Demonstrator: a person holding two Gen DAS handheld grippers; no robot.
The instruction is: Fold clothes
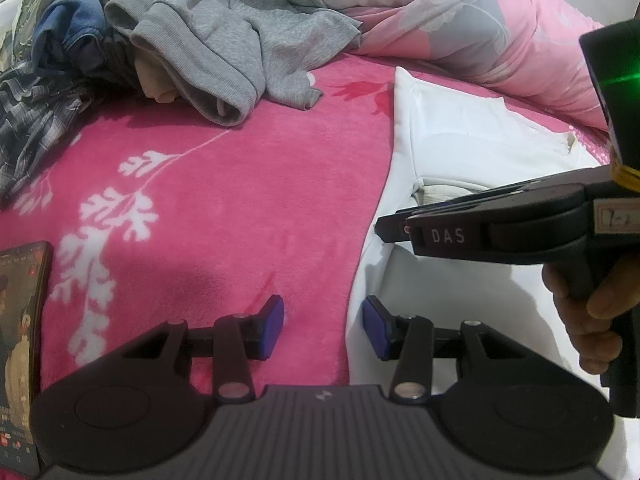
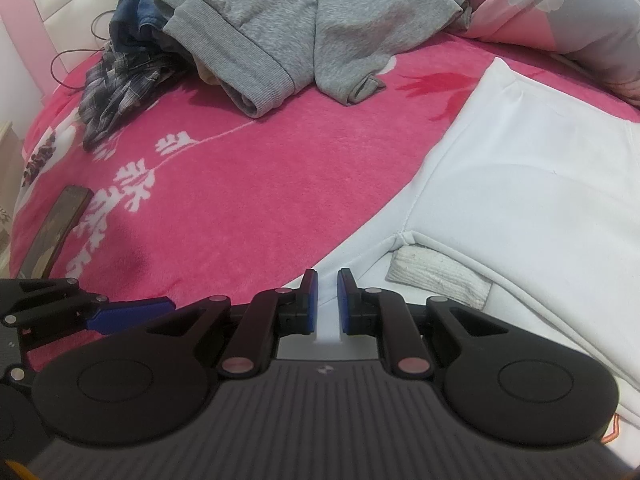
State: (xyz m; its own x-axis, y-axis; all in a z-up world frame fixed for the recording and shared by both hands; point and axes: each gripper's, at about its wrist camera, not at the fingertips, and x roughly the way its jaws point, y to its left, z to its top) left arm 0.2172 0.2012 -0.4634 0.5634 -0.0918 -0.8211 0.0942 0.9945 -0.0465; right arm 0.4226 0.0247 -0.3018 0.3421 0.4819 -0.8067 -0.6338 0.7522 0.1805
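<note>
A white garment (image 1: 460,140) (image 2: 540,184) lies spread on the right side of a pink blanket (image 1: 240,200) (image 2: 260,180). My right gripper (image 2: 328,284) sits at the garment's near left edge with its blue pads almost together and a ridge of white fabric between them. In the left wrist view that same right gripper (image 1: 384,228) reaches in from the right, held by a hand (image 1: 588,320). My left gripper (image 1: 324,312) is open and low over the blanket, one pad above pink, the other above the white edge. One of its fingers (image 2: 128,314) shows at the lower left of the right wrist view.
A pile at the back holds a grey sweatshirt (image 1: 224,40) (image 2: 320,20), blue jeans (image 1: 68,28) (image 2: 136,4) and a plaid shirt (image 1: 28,120) (image 2: 116,92). A pink quilt (image 1: 480,20) (image 2: 560,8) is bunched at the back right. A phone (image 1: 20,340) (image 2: 56,224) lies at the left.
</note>
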